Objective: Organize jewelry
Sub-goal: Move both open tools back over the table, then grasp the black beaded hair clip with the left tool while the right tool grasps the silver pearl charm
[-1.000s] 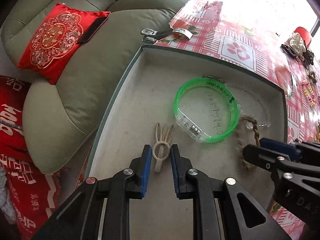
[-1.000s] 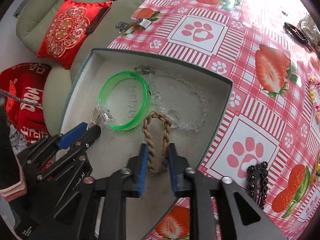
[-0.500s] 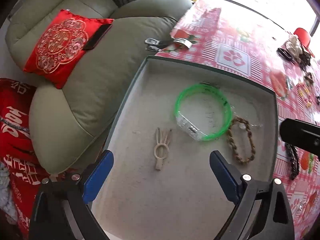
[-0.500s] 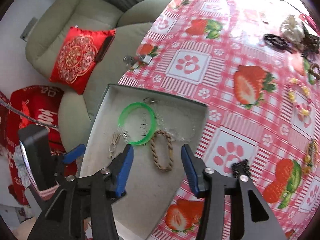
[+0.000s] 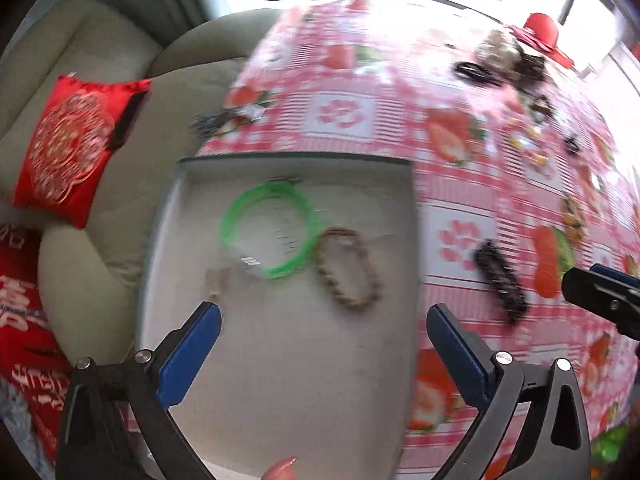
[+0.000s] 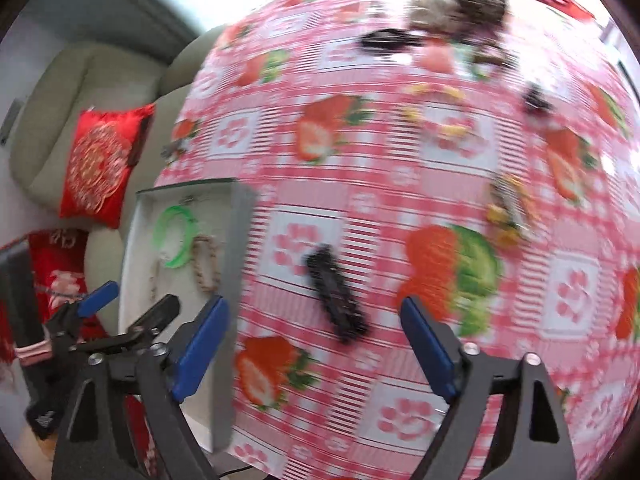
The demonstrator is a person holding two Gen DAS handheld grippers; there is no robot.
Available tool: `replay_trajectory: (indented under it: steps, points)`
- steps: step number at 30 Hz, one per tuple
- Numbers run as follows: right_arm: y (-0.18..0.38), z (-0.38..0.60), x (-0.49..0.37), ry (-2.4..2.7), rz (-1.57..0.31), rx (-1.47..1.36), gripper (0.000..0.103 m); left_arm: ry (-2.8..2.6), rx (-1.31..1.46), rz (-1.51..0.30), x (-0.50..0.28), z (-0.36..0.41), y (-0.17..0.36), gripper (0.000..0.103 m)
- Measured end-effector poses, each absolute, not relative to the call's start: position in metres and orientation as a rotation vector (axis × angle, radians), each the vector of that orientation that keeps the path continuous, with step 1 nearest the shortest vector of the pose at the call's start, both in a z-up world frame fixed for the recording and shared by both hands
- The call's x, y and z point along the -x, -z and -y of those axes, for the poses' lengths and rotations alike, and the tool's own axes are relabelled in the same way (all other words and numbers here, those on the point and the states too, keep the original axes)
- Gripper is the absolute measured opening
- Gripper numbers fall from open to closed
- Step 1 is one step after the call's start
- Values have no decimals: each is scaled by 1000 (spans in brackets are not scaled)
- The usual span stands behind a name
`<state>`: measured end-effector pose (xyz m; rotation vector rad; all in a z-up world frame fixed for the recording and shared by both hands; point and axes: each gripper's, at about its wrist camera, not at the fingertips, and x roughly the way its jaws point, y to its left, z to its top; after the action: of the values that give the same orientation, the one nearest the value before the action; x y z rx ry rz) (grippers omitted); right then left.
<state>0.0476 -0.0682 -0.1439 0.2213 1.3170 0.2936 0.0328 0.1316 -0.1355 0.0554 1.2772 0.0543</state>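
A grey tray [image 5: 288, 400] at the table's left edge holds a green bangle [image 5: 268, 230], a braided rope bracelet [image 5: 346, 268] and a small beige clip [image 5: 218, 280]. My left gripper [image 5: 324, 352] is open and empty above the tray's near part. My right gripper [image 6: 316, 352] is open and empty above the tablecloth, with a black hair clip [image 6: 336, 300] lying between and beyond its fingers. The tray [image 6: 236, 264] shows at left in the right wrist view. Both views are blurred by motion.
Several more jewelry pieces lie scattered on the strawberry tablecloth [image 6: 400, 168] at the far side, near a red object [image 5: 540, 32]. A beige sofa [image 5: 100, 184] with a red cushion [image 5: 72, 140] stands left of the table.
Both grippers opened, letting go of the beige clip and the rope bracelet in the tray, then rose and swung right. The right gripper now hangs over the black hair clip.
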Motion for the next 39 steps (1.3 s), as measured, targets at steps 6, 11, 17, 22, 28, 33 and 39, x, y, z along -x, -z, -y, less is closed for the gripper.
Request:
replay_trajectory:
  steps: [6, 11, 17, 22, 28, 33, 39]
  points:
    - [150, 137, -28, -160, -1346, -246, 90, 43, -106, -1287, -39, -80, 132, 103]
    - [162, 174, -7, -65, -1400, -236, 90, 98, -116, -1333, -45, -44, 142, 103]
    - [178, 190, 21, -28, -1466, -241, 90, 140, -94, -1379, -50, -14, 152, 103]
    - [190, 188, 35, -32, -1500, -237, 90, 114, -76, -1438, -56, -2, 170, 103]
    - [197, 179, 41, -49, -1504, -197, 90, 49, -1, -1489, -63, -4, 187, 103]
    - [204, 175, 37, -59, -1500, -203, 90, 4, -11, -1497, -66, -1, 198, 103]
    - [214, 150, 28, -96, -1484, -121, 85, -52, 46, -1517, -70, -6, 214, 103]
